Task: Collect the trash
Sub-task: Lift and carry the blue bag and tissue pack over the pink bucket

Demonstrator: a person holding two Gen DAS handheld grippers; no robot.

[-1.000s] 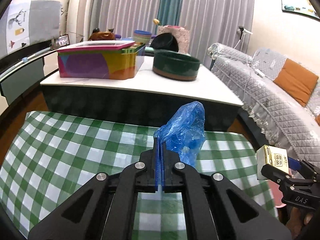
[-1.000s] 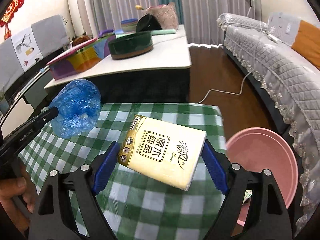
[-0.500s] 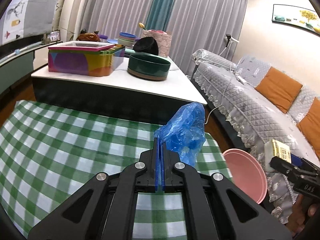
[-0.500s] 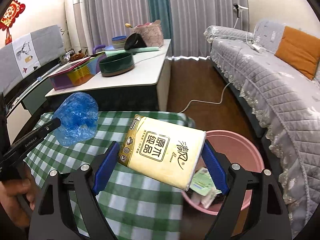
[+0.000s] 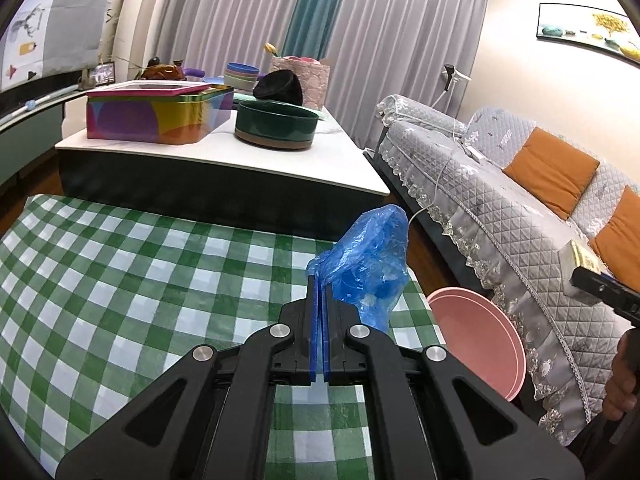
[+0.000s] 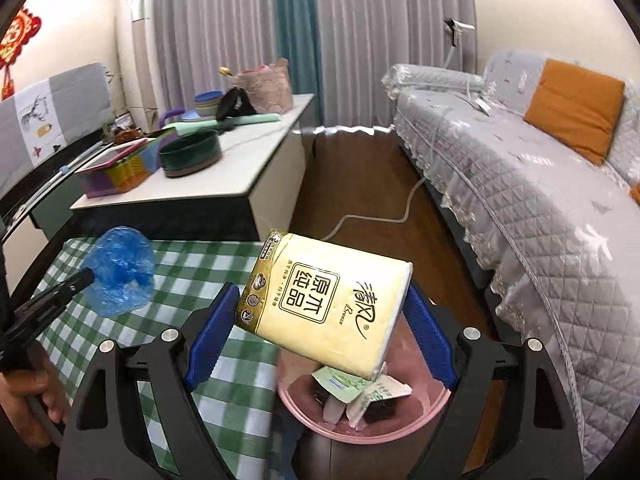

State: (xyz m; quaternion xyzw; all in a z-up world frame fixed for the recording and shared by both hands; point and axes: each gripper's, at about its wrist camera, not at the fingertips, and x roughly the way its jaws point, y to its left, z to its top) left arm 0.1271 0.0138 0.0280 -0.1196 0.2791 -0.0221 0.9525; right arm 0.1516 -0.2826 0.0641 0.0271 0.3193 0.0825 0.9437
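My left gripper (image 5: 319,292) is shut on a crumpled blue plastic bag (image 5: 366,268) and holds it above the right edge of the green checked tablecloth (image 5: 120,272); the bag also shows in the right wrist view (image 6: 120,272). My right gripper (image 6: 320,312) is shut on a yellow tissue pack (image 6: 326,304) and holds it tilted above the pink bin (image 6: 360,428), which holds paper scraps. The bin also shows in the left wrist view (image 5: 480,344), to the right of the table.
A white low table (image 5: 224,160) behind carries a colourful tin (image 5: 160,114), a dark green bowl (image 5: 276,124) and stacked bowls. A grey quilted sofa (image 6: 520,184) with orange cushions runs along the right. A white cable (image 6: 380,212) lies on the wooden floor.
Both grippers have moved right with their loads. The tissue pack went from over the tablecloth to over the pink bin, and the bin has come into the left wrist view.
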